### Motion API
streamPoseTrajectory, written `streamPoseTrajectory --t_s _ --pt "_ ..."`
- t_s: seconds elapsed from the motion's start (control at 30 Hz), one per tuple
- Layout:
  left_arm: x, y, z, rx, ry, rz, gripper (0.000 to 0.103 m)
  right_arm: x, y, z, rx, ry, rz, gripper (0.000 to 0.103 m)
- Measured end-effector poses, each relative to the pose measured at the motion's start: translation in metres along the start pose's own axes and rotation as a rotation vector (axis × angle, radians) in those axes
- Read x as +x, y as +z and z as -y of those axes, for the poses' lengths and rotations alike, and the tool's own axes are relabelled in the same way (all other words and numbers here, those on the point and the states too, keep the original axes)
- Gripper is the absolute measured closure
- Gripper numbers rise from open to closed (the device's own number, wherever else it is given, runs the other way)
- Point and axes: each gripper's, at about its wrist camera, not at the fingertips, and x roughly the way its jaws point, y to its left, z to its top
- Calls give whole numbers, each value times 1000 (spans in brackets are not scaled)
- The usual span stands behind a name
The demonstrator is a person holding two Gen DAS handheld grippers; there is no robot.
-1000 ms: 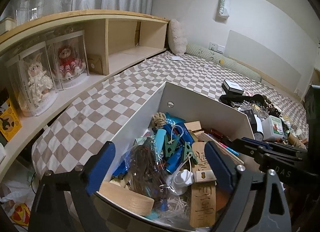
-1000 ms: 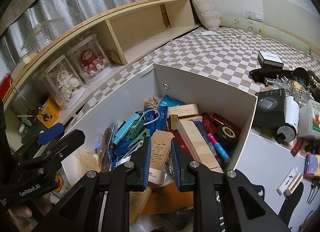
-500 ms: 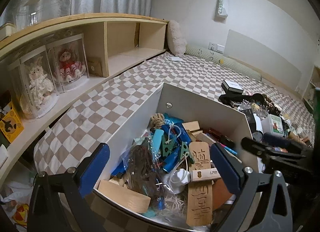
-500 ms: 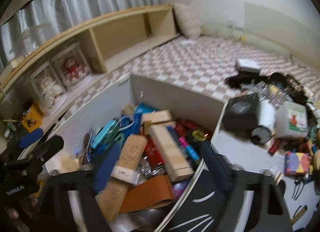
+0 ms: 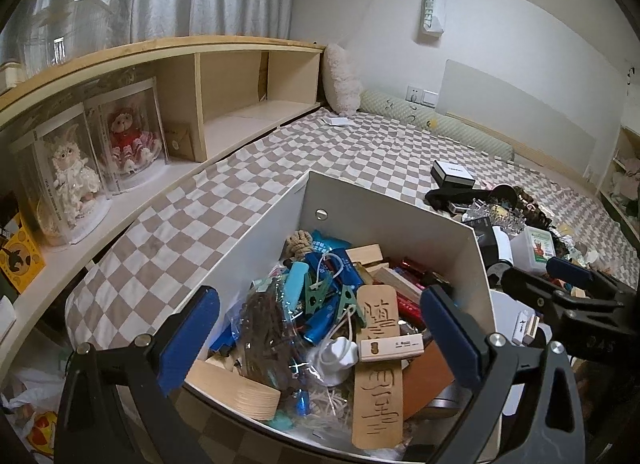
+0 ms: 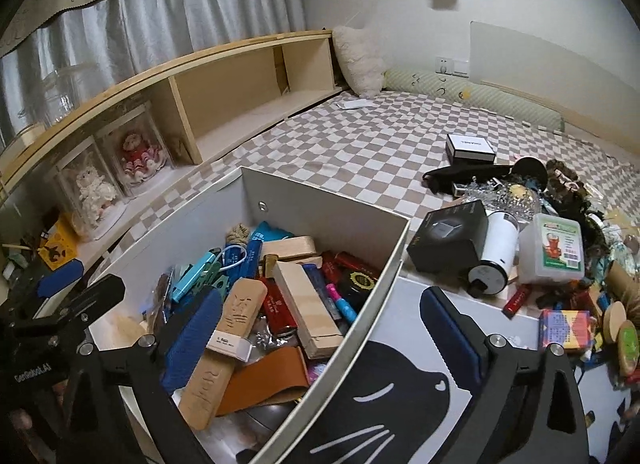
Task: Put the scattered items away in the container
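A white box [image 5: 384, 211] on the checkered bed is packed with clips, pens, wooden blocks and a carved wooden plaque [image 5: 378, 364]. My left gripper [image 5: 320, 334] hangs open over the box's near end, holding nothing. My right gripper [image 6: 320, 334] is open too and straddles the box's right wall [image 6: 372, 304], one finger over the plaque [image 6: 224, 344], the other outside the box. Scattered to the right of the box lie a black carton [image 6: 448, 240], a white cylinder [image 6: 494, 252], a white tub with a green label [image 6: 552, 248] and a colourful card pack [image 6: 564, 328].
A wooden shelf [image 5: 240, 119] with two dolls in clear cases [image 5: 100, 155] runs along the left. A small black-and-white box [image 6: 470, 147] and a dark tangle of accessories [image 6: 500, 175] lie farther back on the bed. A pillow [image 6: 360, 59] leans at the far wall.
My right gripper has gone from nearly shut over the box's contents to wide open and shifted right onto the box wall. The left gripper drew back slightly.
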Motion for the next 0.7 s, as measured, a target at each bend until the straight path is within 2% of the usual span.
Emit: streamPoseTrajectory --t_s 0.43,0.7 --pt "-5 1 15 27 -5 -6 0 -27 -7 30 31 -59 20 0" --pt "-17 0 33 70 -51 8 0 -50 -15 54 53 -115 37 0"
